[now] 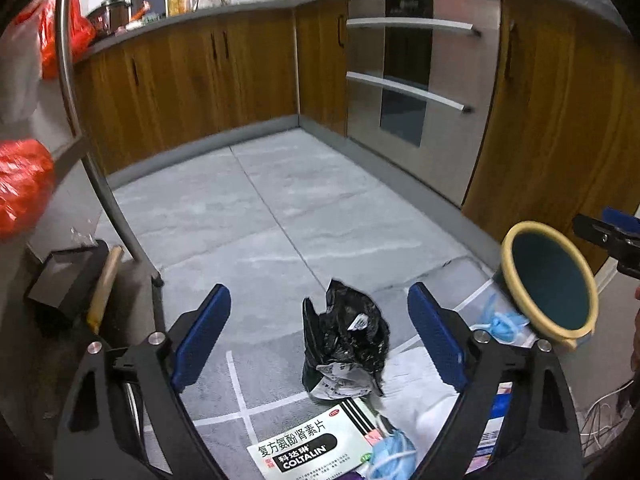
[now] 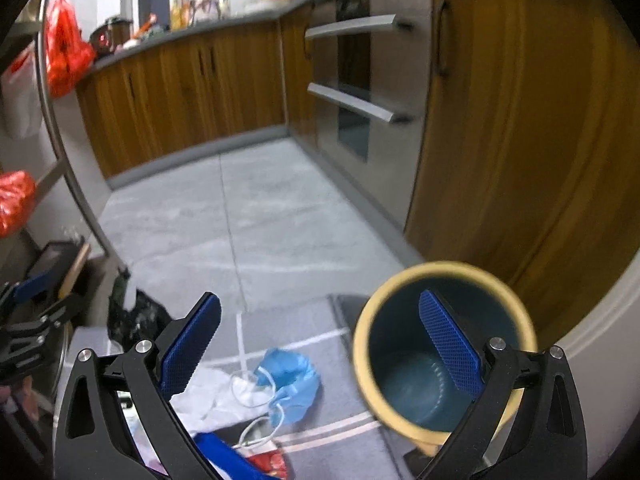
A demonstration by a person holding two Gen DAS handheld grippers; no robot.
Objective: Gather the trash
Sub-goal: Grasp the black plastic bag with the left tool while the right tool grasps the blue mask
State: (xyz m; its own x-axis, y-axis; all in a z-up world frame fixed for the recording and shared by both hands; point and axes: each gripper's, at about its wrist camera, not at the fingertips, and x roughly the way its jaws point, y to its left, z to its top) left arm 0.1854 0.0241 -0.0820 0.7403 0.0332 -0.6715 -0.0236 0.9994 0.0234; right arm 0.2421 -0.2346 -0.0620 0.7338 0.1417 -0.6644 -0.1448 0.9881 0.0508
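The left hand-held gripper [image 1: 320, 336] stands released, its two blue pads wide apart with nothing pressed between them. Beyond its tips, a crumpled black plastic bag [image 1: 346, 340] lies on the grey mat [image 1: 256, 364], not touched by either pad. Near the lower edge of the left wrist view lies one white medicine box [image 1: 304, 448] printed COLTALIN, and beside it a blue face mask [image 1: 394, 456].

The right hand-held gripper [image 2: 320, 344] has its right pad inside a blue bin with a yellow rim [image 2: 440, 356], while its left pad is outside the bin. The wall of the bin is not between the pads, so the bin seems to hang on that one finger; I cannot tell whether anything is truly clamped. The bin is tilted, with its mouth facing the camera, and it looks empty.

In the right wrist view a second blue face mask [image 2: 290, 378] with white loops lies on the mat just left of the bin, next to white paper [image 2: 208, 396].

Behind the mat, the grey tiled floor [image 1: 280, 200] is open as far as the wooden cabinets [image 1: 180, 88] and the steel oven front [image 1: 404, 76]. At the left, a metal rack leg [image 1: 112, 200] narrows the room.
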